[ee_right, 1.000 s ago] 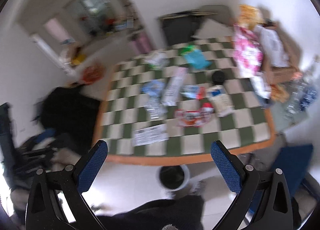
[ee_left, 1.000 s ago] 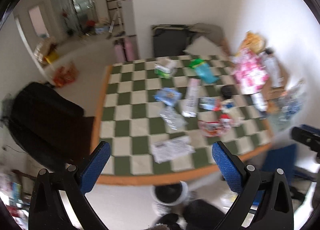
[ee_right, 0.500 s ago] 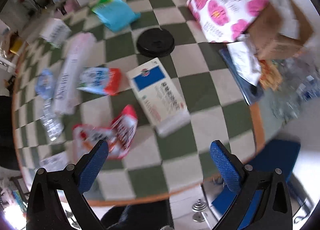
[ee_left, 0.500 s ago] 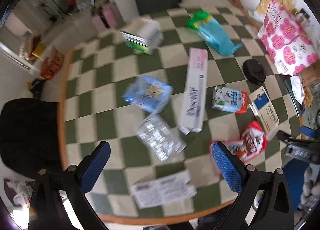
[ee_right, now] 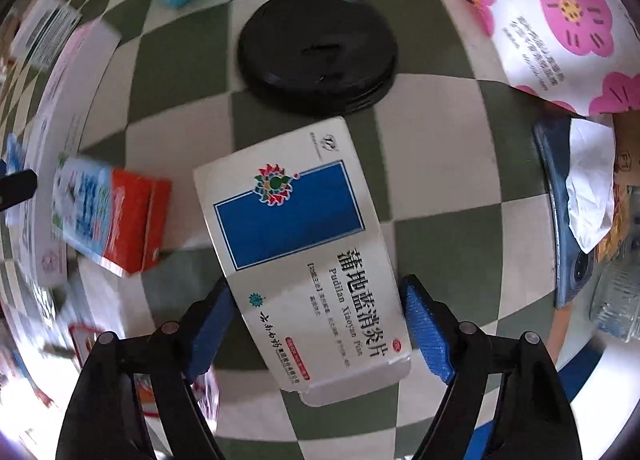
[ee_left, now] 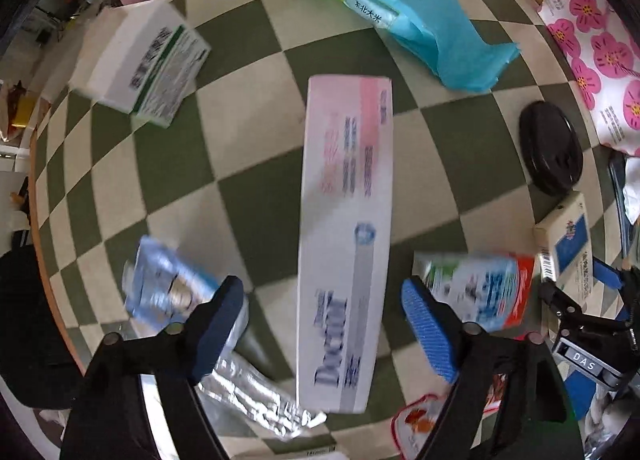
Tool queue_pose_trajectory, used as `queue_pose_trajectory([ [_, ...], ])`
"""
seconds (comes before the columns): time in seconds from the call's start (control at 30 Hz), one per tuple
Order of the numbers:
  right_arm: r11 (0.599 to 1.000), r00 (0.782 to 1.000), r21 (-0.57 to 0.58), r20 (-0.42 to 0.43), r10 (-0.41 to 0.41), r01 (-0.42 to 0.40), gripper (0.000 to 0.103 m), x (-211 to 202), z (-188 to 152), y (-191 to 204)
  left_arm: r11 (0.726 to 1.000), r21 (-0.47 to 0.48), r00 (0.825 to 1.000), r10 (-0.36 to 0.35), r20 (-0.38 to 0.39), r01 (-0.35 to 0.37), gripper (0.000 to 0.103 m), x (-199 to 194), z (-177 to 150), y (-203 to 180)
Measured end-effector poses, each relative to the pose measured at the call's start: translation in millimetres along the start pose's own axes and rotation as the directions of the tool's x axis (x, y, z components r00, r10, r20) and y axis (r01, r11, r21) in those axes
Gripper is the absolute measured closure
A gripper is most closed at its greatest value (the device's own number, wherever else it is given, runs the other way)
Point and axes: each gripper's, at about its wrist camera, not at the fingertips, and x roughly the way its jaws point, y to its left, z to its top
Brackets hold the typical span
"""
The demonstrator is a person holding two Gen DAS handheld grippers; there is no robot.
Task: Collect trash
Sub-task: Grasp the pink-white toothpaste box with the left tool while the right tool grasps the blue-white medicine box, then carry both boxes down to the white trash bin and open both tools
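My left gripper (ee_left: pixel 324 324) is open, its blue pads either side of the near end of a long pink-and-white toothpaste box (ee_left: pixel 346 236) lying on the checkered table. My right gripper (ee_right: pixel 318 324) is open around the near end of a white medicine box with a blue panel (ee_right: pixel 304 244); the pads stand close to its sides, and I cannot tell if they touch. A red-and-white small carton (ee_right: pixel 108 220) lies left of it and also shows in the left wrist view (ee_left: pixel 480 292).
A black round lid (ee_right: pixel 316 48), a turquoise bag (ee_left: pixel 416 16), a white-green box (ee_left: pixel 148 64), a light blue packet (ee_left: pixel 168 284), a silver blister pack (ee_left: pixel 256 400) and a red-edged wrapper (ee_left: pixel 416 428) lie on the green-and-cream table (ee_left: pixel 224 108). A pink-flowered pack (ee_right: pixel 560 16) sits at the right.
Both grippers have dropped from high above the table to just over it. The left one now straddles the toothpaste box, the right one the medicine box.
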Motion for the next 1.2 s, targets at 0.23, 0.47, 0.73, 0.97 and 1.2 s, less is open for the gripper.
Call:
queue_pose_trajectory([
  [0.23, 0.991, 1.0, 0.135, -0.022, 0.009, -0.006, 0.02, 11.7, 14.2, -22.8, 0.999, -0.033, 0.999, -0.04, -0.024, 0.04, 0.059, 7.9, 9.5, -3.6],
  [0.47, 0.992, 0.998, 0.127, -0.054, 0.012, -0.005, 0.02, 22.0, 16.3, -25.0, 0.994, -0.099, 0.999, -0.038, 0.003, 0.038, 0.06, 2.2, -25.2, 0.9],
  [0.73, 0.993, 0.998, 0.118, -0.067, 0.019, -0.011, 0.02, 20.7, 33.9, -25.9, 0.99, -0.14, 1.0, -0.013, 0.024, 0.016, 0.06, -3.5, -32.9, 0.3],
  [0.97, 0.994, 0.999, 0.107, -0.036, 0.005, -0.001, 0.022, 17.2, 29.5, -16.4, 0.98, -0.198, 0.997, 0.019, 0.073, -0.005, 0.06, -31.0, -54.6, 0.3],
  [1.2, 0.995, 0.997, 0.098, 0.07, 0.014, -0.021, 0.022, -16.7, 23.7, -11.9, 0.963, -0.27, 0.987, 0.037, 0.155, 0.006, 0.06, -78.8, -75.5, 0.7],
])
